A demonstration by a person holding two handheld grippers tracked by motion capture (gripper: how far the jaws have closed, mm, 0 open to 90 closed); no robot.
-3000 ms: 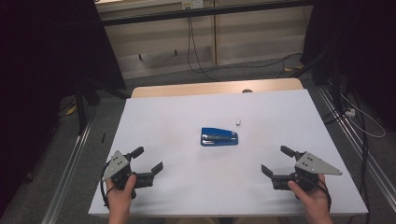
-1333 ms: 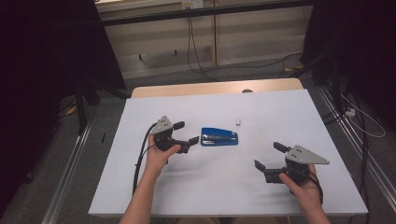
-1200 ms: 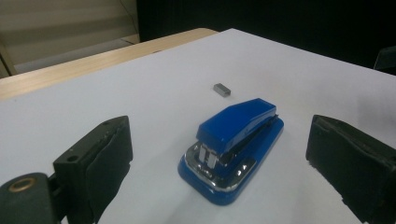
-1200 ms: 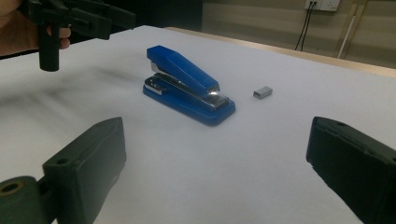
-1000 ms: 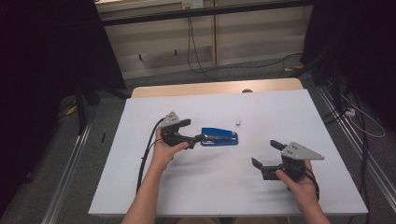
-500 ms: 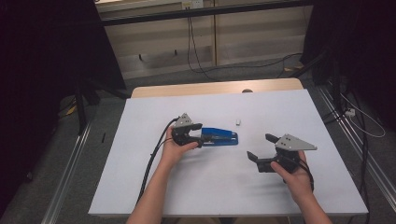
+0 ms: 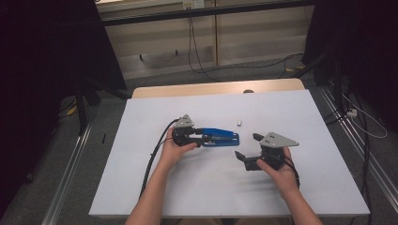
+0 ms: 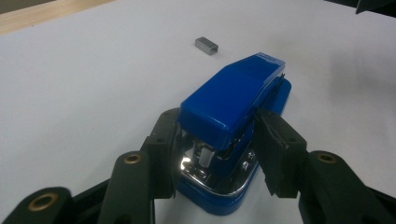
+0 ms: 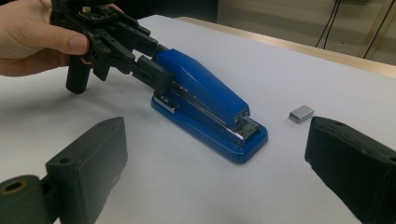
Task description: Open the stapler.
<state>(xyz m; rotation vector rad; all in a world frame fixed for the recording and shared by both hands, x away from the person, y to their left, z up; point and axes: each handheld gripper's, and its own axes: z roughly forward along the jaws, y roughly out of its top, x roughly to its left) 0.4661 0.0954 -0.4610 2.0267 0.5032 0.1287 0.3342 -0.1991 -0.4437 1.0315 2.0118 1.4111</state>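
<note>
White table [image 7: 141, 187] bears blue stapler [image 7: 220, 137], staples [image 7: 239, 123] beside it.

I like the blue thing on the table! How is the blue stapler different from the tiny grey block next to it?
The blue stapler is big and long; the grey staple block is tiny and short. The stapler is shiny blue, the block dull metal grey. The left hand-held gripper has its jaws around the stapler's back end; the block lies alone. Both rest on the white table.

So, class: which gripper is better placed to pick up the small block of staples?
Right. The right gripper is open and empty, near the staples; the left gripper has been closing around the stapler.
</note>
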